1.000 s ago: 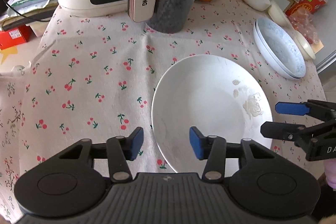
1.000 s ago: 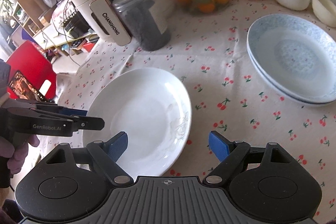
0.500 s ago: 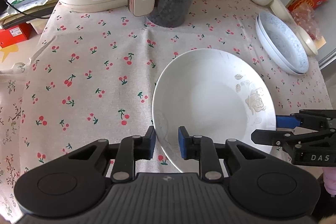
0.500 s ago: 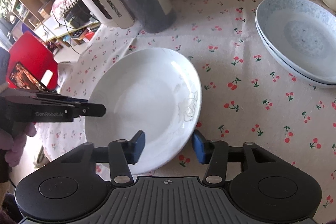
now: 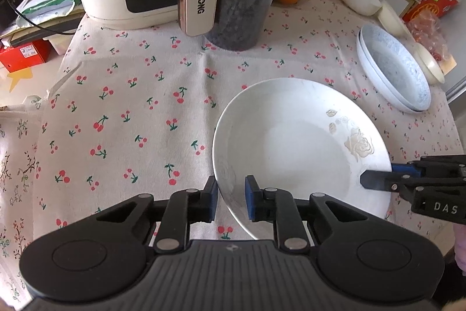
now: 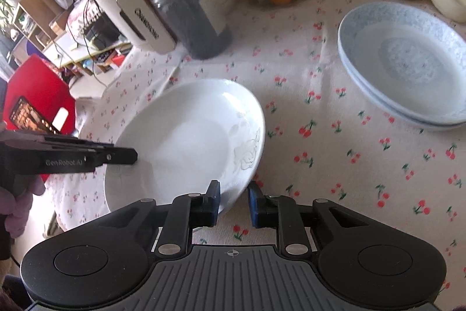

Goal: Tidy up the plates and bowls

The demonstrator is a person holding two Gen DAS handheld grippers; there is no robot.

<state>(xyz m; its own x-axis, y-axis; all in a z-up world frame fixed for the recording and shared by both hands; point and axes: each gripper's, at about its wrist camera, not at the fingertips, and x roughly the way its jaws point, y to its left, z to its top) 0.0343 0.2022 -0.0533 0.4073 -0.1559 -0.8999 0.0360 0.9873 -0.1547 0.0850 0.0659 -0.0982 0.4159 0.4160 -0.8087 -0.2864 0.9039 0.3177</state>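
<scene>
Gripping the white plate [image 5: 300, 147] by opposite rims, my left gripper [image 5: 230, 198] and right gripper [image 6: 234, 203] are both closed onto it above the cloth [image 5: 131, 112]. I should keep it level, carrying it toward the blue plates [image 6: 407, 63].

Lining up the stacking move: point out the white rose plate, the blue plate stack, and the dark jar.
white rose plate [image 5: 291, 142], left wrist view, bare centre of its well.
blue plate stack [image 6: 407, 63], right wrist view, inside of the top plate.
dark jar [image 5: 241, 10], left wrist view, its clear side wall.
</scene>
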